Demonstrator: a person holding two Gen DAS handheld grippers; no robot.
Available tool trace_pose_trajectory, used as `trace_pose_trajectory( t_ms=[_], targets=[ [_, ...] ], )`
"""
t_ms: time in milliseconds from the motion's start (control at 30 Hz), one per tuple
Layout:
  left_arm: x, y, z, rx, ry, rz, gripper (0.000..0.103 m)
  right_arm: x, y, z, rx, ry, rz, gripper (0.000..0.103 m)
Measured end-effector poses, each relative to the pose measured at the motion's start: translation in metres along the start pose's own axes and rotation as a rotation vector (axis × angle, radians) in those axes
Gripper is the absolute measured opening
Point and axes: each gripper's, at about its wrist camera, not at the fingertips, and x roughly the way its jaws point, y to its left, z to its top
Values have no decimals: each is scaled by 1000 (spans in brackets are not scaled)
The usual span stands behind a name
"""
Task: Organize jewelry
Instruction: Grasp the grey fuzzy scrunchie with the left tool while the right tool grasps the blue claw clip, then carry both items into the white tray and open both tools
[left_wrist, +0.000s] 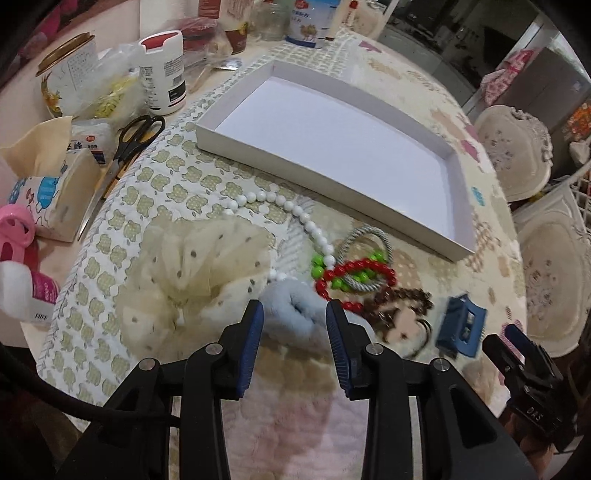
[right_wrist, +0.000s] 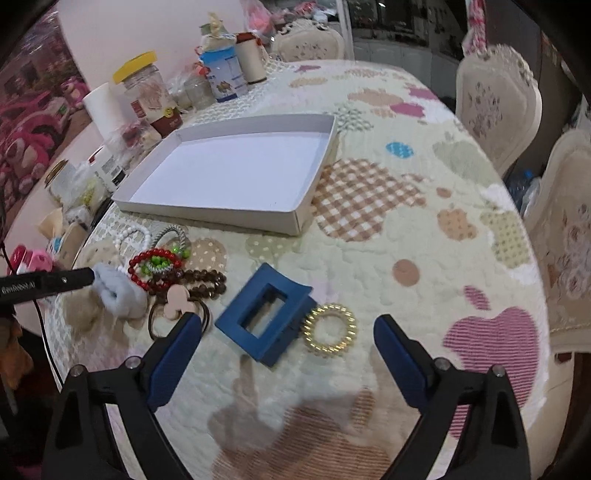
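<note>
Box (right_wrist: 236, 173) sits empty on the quilt, so sorting looks barely begun; scrunchies, beads, blue clip (right_wrist: 264, 317) and gold ring (right_wrist: 330, 329) all lie in front of it. Left gripper (left_wrist: 295, 317) straddles the blue scrunchie (left_wrist: 295, 314), jaws apart; right gripper (right_wrist: 288, 350) gapes over the clip

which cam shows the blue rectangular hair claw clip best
The right wrist view: the blue rectangular plastic hair claw clip lies whole, large and central on the quilt. The left wrist view catches it small and blurred near the edge.
</note>
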Motion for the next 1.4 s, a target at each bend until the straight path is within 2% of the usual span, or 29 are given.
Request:
trace_pose_trajectory(
  t_ms=[133,300,367,433,467,500,533,733,900,1000,1200,1400],
  targets=[
    [17,-9,1,53,27,54,34,20,8,6,45,25,-9,97],
    [19,-12,2,92,8,60,34,43,19,8,65,61,-28,97],
    [18,-13,1,111,-1,56,25,49,22,7,65,72,-33,95],
    [16,-12,0,122,-7,50,18,52,23,6,60,70,-57,75],
    [14,-11,0,120,-6,40,17,50,22,4,55,56,-71,71],
    [14,-11,1,117,-3,31,16,46,20,4,53,36,-64,63],
    [11,-10,1,114,0,17,15,43,18,5,56,24,-27,50],
    [-15,-4,4,94,-28,-33,14,34,12,9,49,35,4,50],
    [-40,-6,18,85,-83,-47,14,8,11,19,53,-18,54,50],
    [-48,-8,35,80,-110,-52,14,-7,17,37,40,-64,88,50],
    [-38,-27,74,93,-137,-53,14,-6,28,77,-7,-104,108,50],
    [-5,-53,114,123,-127,-58,15,31,26,114,0,-74,114,50]
  ],
)
